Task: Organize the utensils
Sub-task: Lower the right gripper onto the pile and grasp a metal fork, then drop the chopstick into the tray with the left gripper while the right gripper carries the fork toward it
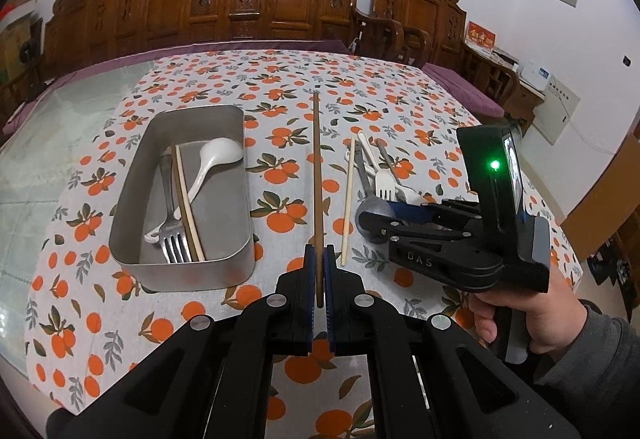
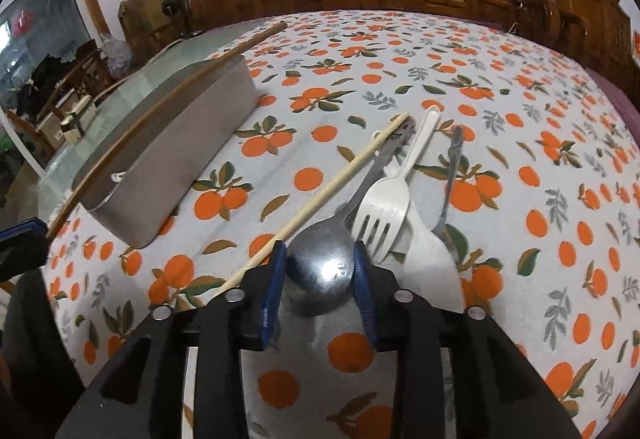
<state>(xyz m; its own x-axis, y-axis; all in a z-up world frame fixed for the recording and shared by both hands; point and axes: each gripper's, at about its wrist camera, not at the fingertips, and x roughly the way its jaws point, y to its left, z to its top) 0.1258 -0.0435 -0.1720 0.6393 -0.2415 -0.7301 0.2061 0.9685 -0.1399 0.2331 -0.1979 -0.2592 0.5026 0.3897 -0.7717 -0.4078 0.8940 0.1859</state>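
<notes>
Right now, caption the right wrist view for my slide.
Right gripper straddles the steel spoon's bowl beside a white fork.

Open tablecloth (image 1: pixel 280 87) is lying beyond the metal tray (image 1: pixel 182 195) and far right — free passage there. Between tray and utensil pile (image 2: pixel 400 199), the dark chopstick (image 1: pixel 317 175) and pale chopstick (image 1: pixel 349 199) are narrowing the lane (the right gripper (image 2: pixel 320 271) is crowding the pile).

a rectangular metal tin (image 1: pixel 182 239) stood on the worktop, holding a metal fork (image 1: pixel 173 235), a white ladle spoon (image 1: pixel 216 159) and a chopstick. a dark brown chopstick (image 1: pixel 317 175) stuck out beside it. nearby lay a pale chopstick (image 2: pixel 328 195), a steel spoon (image 2: pixel 322 271) and a white plastic fork (image 2: pixel 384 211), overlapping.
</notes>
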